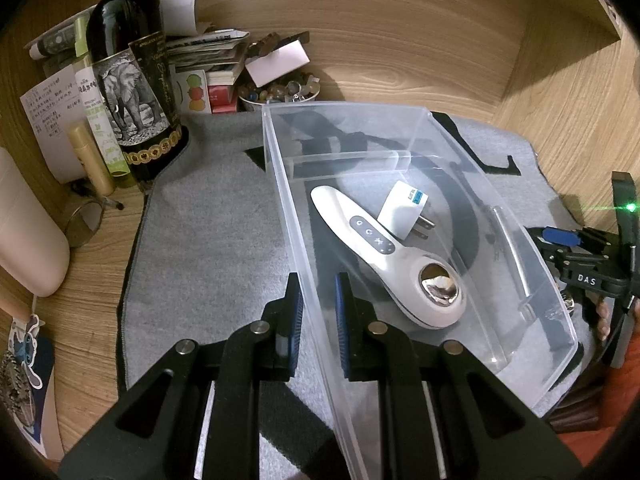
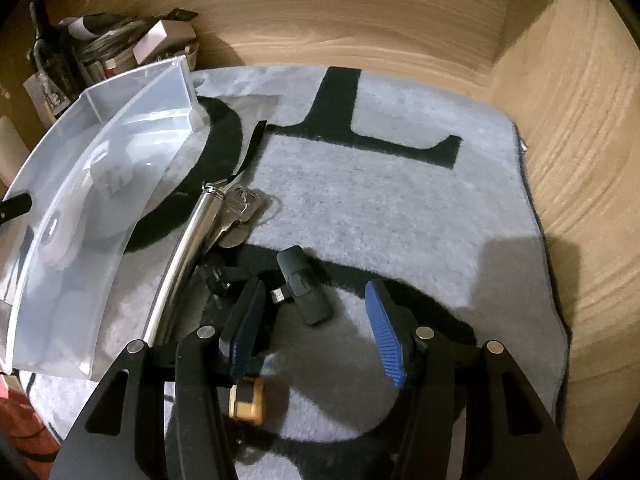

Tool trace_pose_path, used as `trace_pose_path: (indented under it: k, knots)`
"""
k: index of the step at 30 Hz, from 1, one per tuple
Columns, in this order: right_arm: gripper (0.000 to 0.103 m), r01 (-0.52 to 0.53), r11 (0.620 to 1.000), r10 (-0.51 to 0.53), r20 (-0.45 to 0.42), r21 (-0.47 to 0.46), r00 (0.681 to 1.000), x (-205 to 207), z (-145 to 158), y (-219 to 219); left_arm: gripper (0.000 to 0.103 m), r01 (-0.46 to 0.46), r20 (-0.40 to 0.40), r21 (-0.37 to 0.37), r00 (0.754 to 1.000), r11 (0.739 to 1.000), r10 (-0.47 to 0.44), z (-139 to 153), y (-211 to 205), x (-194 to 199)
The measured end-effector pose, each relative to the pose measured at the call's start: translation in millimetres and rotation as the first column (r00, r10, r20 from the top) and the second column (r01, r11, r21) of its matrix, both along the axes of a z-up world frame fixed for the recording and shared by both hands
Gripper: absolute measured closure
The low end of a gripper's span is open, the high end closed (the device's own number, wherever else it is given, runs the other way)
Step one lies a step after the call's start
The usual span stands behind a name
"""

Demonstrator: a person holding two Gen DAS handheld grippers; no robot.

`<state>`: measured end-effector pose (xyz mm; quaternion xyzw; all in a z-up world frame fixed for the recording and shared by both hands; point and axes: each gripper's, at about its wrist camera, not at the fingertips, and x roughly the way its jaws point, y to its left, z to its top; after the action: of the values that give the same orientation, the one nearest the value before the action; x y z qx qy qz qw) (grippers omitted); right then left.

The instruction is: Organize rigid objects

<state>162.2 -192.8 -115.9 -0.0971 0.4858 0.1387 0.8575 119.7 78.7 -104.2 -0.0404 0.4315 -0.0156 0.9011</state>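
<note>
A clear plastic bin point(image 1: 420, 120) lies on the grey mat. Inside it are a white handheld device point(image 1: 384, 252) and a white plug adapter point(image 1: 404, 208). My left gripper point(image 1: 318, 280) is shut on the bin's left wall, which runs between its blue pads. In the right wrist view my right gripper point(image 2: 314, 286) stands open over the mat, to the right of the bin point(image 2: 80, 208). A small black fob point(image 2: 306, 288) lies between its fingertips, and neither pad touches it. A silver metal tube point(image 2: 188, 248) and keys point(image 2: 240, 204) lie just left of it. A yellow block point(image 2: 248, 400) sits under the left finger.
A dark wine bottle point(image 1: 132, 80), papers and a cup of stones point(image 1: 280, 92) crowd the back left corner. Wooden walls close in behind and to the right. The grey mat point(image 2: 400, 200) with black letters spreads to the right of my right gripper.
</note>
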Motion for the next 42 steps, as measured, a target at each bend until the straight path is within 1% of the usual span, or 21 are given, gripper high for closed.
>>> trace_pose_path:
  k: [1,2,3,4,6,10,16,18,23,26,28,31,35,38,42]
  knots:
    - [0.055,0.002,1.0,-0.002,-0.01,0.004,1.0,4.6,-3.0,-0.8,0.088,0.0,0.0,0.0,1.0,1.0,0.0,0.0,0.1,-0.1]
    - [0.063,0.011,1.0,-0.01,-0.005,0.007,1.0,6.9,-3.1,-1.9,0.088,-0.001,0.0,-0.001,1.0,1.0,0.001,-0.1,0.2,-0.2]
    - [0.073,0.02,1.0,-0.02,-0.001,0.006,1.0,8.7,-2.5,-2.7,0.088,0.0,0.0,0.0,1.0,1.0,0.0,0.0,-0.1,0.0]
    - [0.079,0.029,1.0,-0.029,0.002,0.004,1.0,10.4,-1.0,-3.9,0.088,0.0,0.0,0.0,1.0,1.0,0.0,0.0,0.1,0.0]
    - [0.079,0.039,0.999,-0.039,0.0,0.019,0.999,11.3,1.1,-5.9,0.088,-0.001,0.0,-0.001,1.0,1.0,0.001,-0.2,0.4,0.3]
    - [0.079,0.05,0.999,-0.051,0.022,0.019,0.998,9.1,6.0,-6.5,0.088,0.001,-0.001,0.0,1.0,1.0,-0.001,-0.4,0.7,0.2]
    - [0.079,0.035,0.998,-0.04,0.106,0.049,0.994,4.5,35.0,1.5,0.088,0.0,0.0,-0.003,1.0,1.0,0.0,-0.3,0.7,0.2]
    - [0.079,0.018,0.998,-0.027,0.141,0.062,0.99,3.4,47.3,7.3,0.088,0.002,0.001,-0.005,1.0,1.0,-0.002,-0.7,1.5,0.6]
    - [0.079,-0.068,0.993,0.044,0.235,0.094,0.971,-0.4,78.5,32.3,0.088,0.002,0.002,-0.005,1.0,1.0,-0.002,-0.7,0.9,0.7]
    - [0.079,-0.134,0.985,0.101,0.267,0.108,0.958,-2.7,89.2,52.3,0.088,0.004,0.002,-0.007,1.0,1.0,-0.004,-0.7,1.0,1.0]
    - [0.079,-0.169,0.979,0.132,0.276,0.115,0.952,-4.8,91.2,64.1,0.088,0.005,0.002,-0.007,1.0,1.0,-0.005,-0.5,0.5,1.2]
    - [0.079,-0.233,0.964,0.192,0.276,0.125,0.942,-8.6,92.0,85.2,0.088,0.007,0.004,-0.006,1.0,1.0,-0.007,-0.4,-0.1,0.8]
    - [0.079,-0.308,0.945,0.274,0.244,0.112,0.93,-10.7,82.8,114.9,0.088,0.009,0.007,-0.01,1.0,1.0,-0.009,-0.5,0.5,0.3]
    - [0.079,-0.337,0.937,0.313,0.209,0.091,0.927,-8.3,71.2,130.4,0.088,0.01,0.008,-0.013,1.0,1.0,-0.01,-0.5,0.7,0.3]
    - [0.079,-0.356,0.931,0.339,0.169,0.086,0.926,-6.2,58.7,141.0,0.088,0.01,0.008,-0.013,1.0,1.0,-0.01,-0.5,0.4,0.3]
